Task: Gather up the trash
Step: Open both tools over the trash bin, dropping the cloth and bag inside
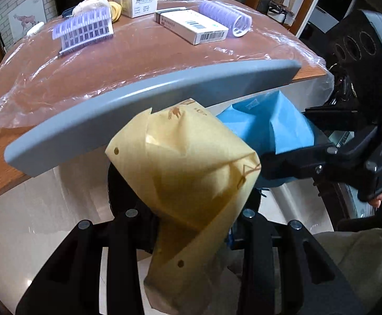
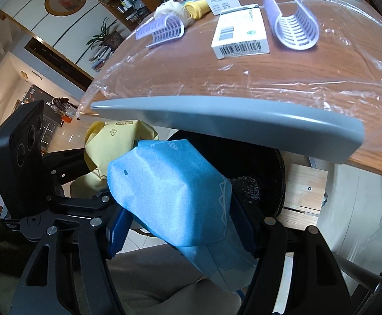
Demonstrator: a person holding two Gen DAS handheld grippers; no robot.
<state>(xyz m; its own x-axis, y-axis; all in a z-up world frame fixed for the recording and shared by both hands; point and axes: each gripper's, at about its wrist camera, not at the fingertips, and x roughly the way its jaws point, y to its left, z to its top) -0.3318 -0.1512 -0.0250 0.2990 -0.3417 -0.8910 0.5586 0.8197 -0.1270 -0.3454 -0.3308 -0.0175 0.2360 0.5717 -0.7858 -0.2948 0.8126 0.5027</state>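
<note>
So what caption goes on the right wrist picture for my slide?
Right gripper holds a crumpled blue bag below the table edge, beside the yellow bag.

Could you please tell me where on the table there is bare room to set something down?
The near strip of the plastic-covered table, between the grey edge trim and the white barcode box, is free. The far half is crowded with hair rollers, boxes and yellow items.
</note>
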